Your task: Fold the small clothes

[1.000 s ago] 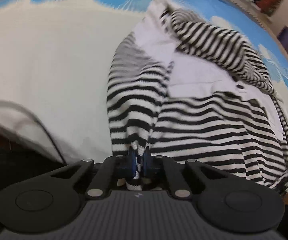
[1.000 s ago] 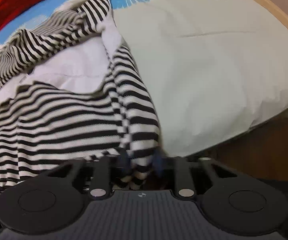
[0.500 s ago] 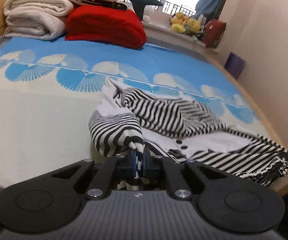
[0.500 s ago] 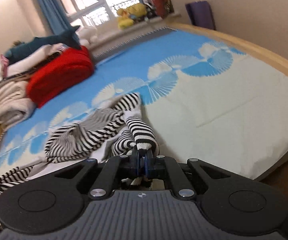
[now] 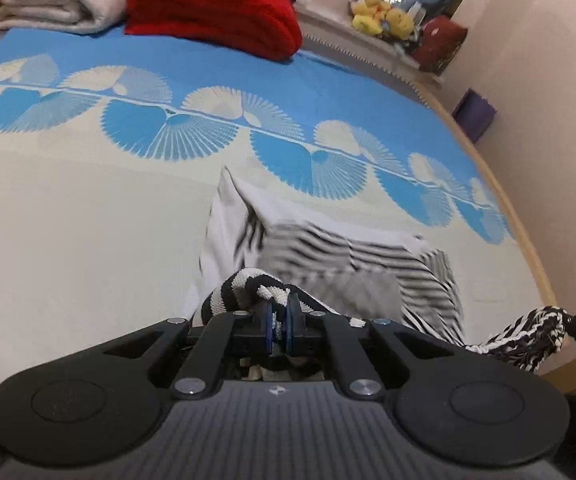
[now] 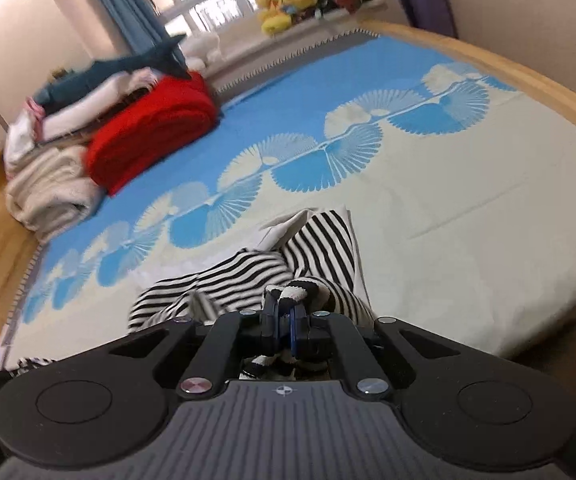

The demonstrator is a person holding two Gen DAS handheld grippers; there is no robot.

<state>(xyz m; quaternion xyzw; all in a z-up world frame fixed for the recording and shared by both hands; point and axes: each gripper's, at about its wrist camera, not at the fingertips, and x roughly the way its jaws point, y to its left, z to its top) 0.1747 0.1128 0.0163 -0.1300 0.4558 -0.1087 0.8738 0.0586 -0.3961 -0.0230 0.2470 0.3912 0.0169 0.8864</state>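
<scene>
Both tools hold the striped garment near the front edge of the bed.

The left tool [image 5: 279, 312] pinches a knitted edge of the striped garment [image 5: 352, 264], which spreads ahead and to its right on the bed [image 5: 87, 208]. The right tool [image 6: 283, 314] grips another edge; the cloth lies ahead and to its left. Folded blankets [image 6: 139, 136] sit at the far left corner.

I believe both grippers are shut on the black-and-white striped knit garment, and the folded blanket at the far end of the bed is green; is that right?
Only the colour is wrong: the folded blanket at the far end of the bed is red, as both wrist views show. The left gripper and the right gripper are indeed both shut on the black-and-white striped knit garment.
</scene>
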